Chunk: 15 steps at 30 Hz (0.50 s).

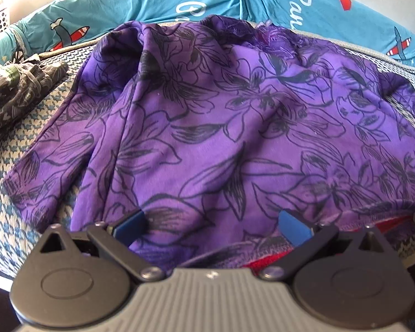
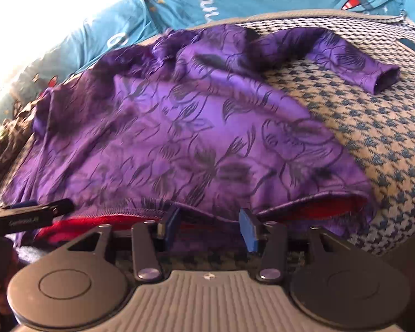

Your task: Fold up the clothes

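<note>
Jaws on both grippers are standing released at the bottom of their frames, the left gripper (image 1: 210, 222) and right gripper (image 2: 210, 228) straddling the near hem of the purple floral top (image 1: 207, 116), which is lying spread on the houndstooth bed cover (image 2: 373, 149) with red lining showing. Judging by this, the hem grasp is beginning, and closing on both layers comes next. Farther off, only the right wrist view is showing the outstretched sleeve (image 2: 345, 58); only the left view is showing folded clothes (image 1: 16, 88) at left.
</note>
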Motion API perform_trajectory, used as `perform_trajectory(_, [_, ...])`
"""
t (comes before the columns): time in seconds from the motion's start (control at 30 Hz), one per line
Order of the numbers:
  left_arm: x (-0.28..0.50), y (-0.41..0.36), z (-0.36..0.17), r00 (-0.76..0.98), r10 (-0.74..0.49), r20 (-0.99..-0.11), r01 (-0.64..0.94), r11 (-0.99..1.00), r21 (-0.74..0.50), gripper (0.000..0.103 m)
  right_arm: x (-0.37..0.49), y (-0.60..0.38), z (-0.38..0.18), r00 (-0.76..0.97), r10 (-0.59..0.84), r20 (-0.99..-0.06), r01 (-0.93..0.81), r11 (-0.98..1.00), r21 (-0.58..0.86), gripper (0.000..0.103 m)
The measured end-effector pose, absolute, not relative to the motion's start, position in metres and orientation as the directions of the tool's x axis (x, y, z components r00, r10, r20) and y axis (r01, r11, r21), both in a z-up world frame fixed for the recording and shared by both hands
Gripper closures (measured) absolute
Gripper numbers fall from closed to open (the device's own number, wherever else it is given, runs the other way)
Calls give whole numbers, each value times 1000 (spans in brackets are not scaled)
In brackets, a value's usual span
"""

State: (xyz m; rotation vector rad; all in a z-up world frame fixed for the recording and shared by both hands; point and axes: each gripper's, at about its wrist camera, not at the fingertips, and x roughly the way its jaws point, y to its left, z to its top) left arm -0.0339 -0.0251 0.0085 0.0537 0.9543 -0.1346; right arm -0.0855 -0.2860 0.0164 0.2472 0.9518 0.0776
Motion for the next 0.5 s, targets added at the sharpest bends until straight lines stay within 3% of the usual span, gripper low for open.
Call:
perform_trajectory(0.2, [-48,-21,13,550,-141,-823,146,987,-71,0,-98,-286,10,519,241,-820,31,954,300,51])
perform_trajectory(0.37, [-50,-17,15,544,-171,-821,142,984,-110,0,-102,-284,31,629,313,-711,-65,933,353,51])
perform_trajectory(0.5, [-50,-19,11,516,-179,-838,153,981,-116,0,-86,-272,39,692,235,-683,-63,962,267,51])
